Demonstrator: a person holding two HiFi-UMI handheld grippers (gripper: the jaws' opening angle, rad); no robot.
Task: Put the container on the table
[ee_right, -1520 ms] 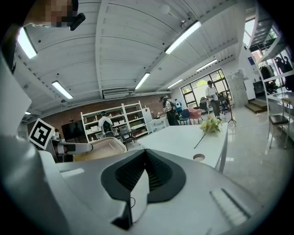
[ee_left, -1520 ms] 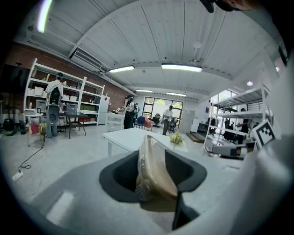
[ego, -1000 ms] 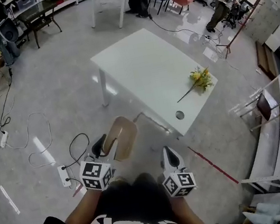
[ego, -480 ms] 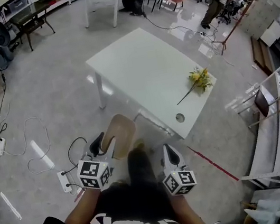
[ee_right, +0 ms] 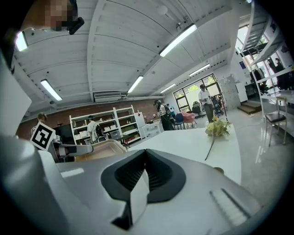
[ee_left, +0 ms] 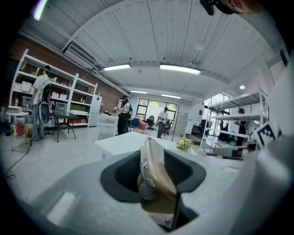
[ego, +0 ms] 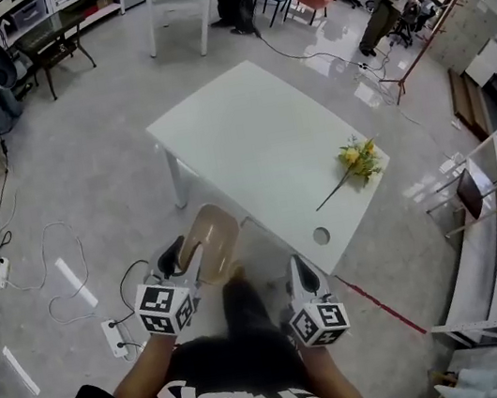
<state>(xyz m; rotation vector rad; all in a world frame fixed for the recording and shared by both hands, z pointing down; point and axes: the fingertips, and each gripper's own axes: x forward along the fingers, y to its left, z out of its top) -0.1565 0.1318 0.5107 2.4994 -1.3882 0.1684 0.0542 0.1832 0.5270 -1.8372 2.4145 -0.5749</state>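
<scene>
The container (ego: 211, 243) hung in the air just short of the table (ego: 247, 136), pinched by one rim in the left gripper (ego: 174, 254), whose jaws had just closed a little tighter on it. A hold on one edge alone could let it swing or slip out — or it could knock the table's near corner on the way over. The right gripper (ego: 303, 279) was closed on nothing. Counted: one container, one table close by, one flower sprig (ego: 355, 157) on it, two grippers.
</scene>
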